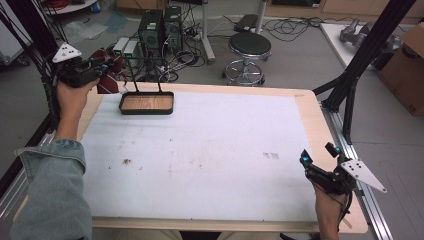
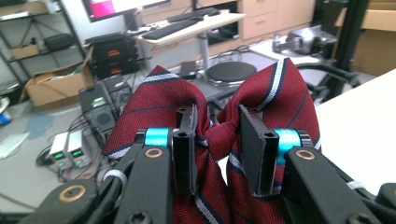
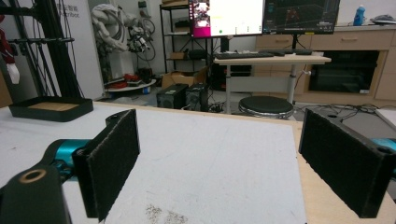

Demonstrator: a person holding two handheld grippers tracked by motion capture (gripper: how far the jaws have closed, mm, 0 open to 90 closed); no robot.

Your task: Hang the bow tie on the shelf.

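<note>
My left tool [image 1: 102, 66] is clamped on a dark red striped necktie [image 1: 107, 80], and I hold it up past the far left corner of the tabletop [image 1: 310, 107], just left of the black tray [image 1: 146, 103] with the wooden floor. In the left gripper view the necktie [image 2: 205, 154] bunches between my two black jaws, its cloth puffing up in two folds above them and hanging below. My right tool [image 1: 320, 159] sits near the right edge of the tabletop, over the white sheet [image 1: 210, 150], its jaws wide apart with nothing between them. The tray [image 3: 51, 108] lies well away from it.
</note>
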